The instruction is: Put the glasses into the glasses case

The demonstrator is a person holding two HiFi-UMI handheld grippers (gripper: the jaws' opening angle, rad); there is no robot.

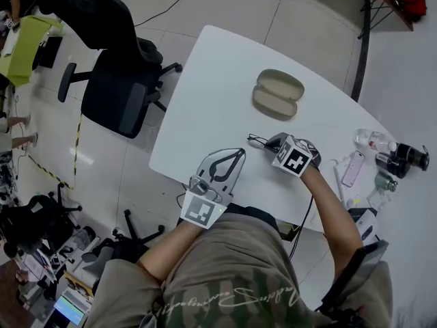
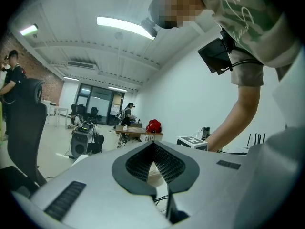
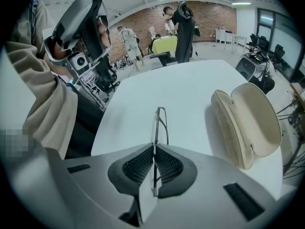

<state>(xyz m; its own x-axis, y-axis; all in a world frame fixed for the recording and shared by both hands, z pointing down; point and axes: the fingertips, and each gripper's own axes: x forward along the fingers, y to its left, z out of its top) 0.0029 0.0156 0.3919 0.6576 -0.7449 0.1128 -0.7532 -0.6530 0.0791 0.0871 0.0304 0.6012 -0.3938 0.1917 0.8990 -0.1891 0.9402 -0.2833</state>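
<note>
Plainly, the whole move hangs on our right gripper (image 3: 153,148), whose jaws are pressed together on the thin wire frame of the glasses (image 3: 160,122). The frame sticks straight out ahead of the tips, edge-on to that gripper's camera and just over the white table (image 1: 205,101) (whether it touches the top we cannot tell).

From the head view, the open glasses case (image 1: 278,93) lies farther across the table, beyond the right gripper (image 1: 268,142) and well apart from the glasses (image 1: 256,141). In the right gripper view the glasses case (image 3: 248,123) sits ahead and off to the right of the jaws, both beige halves spread open and nothing in them.

We judge the case's long axis runs roughly the same way as the held frame, so the carry looks like a shift forward and to the right more than a big turn.

Our left gripper (image 1: 235,154) rests nearer our body, tips meeting on nothing (image 2: 153,144), and it is the farther hand from the case.
</note>
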